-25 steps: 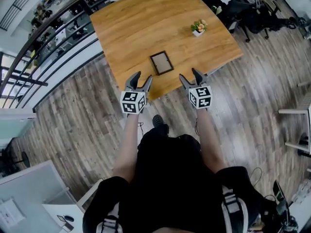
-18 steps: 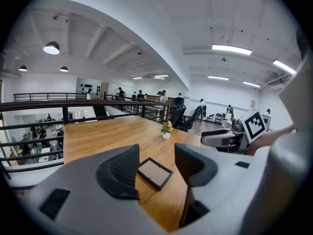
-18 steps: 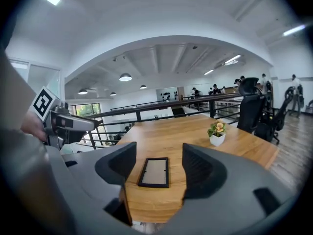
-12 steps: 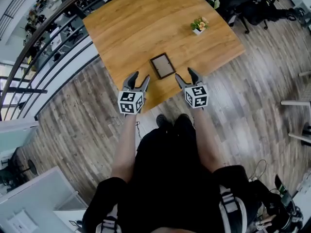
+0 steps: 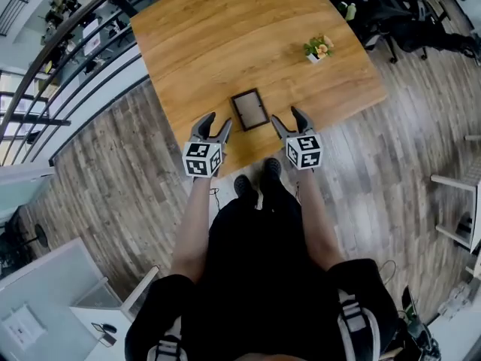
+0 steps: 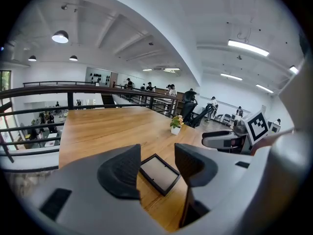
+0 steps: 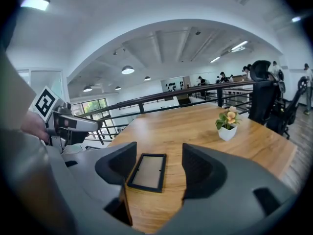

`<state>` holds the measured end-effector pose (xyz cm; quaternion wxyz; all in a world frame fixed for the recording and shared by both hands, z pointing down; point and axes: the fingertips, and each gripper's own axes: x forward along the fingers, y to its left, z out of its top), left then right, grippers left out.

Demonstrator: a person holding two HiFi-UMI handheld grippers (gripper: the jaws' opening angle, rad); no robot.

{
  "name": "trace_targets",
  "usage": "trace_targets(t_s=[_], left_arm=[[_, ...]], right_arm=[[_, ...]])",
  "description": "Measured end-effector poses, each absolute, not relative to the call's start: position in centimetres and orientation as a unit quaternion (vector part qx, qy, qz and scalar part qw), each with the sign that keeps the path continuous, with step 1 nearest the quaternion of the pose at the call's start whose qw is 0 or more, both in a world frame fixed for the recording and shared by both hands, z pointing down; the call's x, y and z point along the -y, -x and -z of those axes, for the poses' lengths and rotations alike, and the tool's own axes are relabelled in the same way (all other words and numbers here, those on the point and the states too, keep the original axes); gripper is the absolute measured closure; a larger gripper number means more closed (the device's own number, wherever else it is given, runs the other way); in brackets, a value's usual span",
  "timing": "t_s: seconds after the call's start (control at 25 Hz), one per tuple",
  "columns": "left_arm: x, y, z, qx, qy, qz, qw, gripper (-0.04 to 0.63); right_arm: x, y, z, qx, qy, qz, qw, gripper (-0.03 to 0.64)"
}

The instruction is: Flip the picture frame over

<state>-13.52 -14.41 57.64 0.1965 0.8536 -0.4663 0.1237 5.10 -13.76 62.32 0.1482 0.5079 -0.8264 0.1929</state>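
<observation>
**Frame lies between your two open grippers, long axis pointing away from you**

Head view: the picture frame (image 5: 249, 109) lies flat near the close edge of the table (image 5: 225, 28). Its long axis runs roughly 12 to 6, with the far end leaning slightly toward 11. It sits at about 2 o'clock from your left gripper (image 5: 219, 119) and 10 o'clock from your right gripper (image 5: 286, 116). The right jaw tips look a shade nearer. The potted plant (image 5: 319, 49) stands well apart, at 1 o'clock.

Left gripper view: your jaws stand apart and empty. The frame (image 6: 157, 173) shows through the gap, still beyond the tips and skewed toward 2 o'clock.

Right gripper view: these jaws are spread and empty too. The frame (image 7: 147, 172) lies ahead of them, just left of centre, not touched.

Against a second ago, you have stepped closer. The jaw tips, which then trailed behind the frame's near edge, now flank it. Neither opening has changed.
</observation>
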Motion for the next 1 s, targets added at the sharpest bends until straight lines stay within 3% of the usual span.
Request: trace_targets(t_s=[1.0], left_arm=[[16.9,13.0,-64.4,0.554,-0.772,-0.126,0.285,0.362]], right_arm=[[17.4,-3.7,-68.7,0.876,-0.372,-0.224,0.21,0.328]])
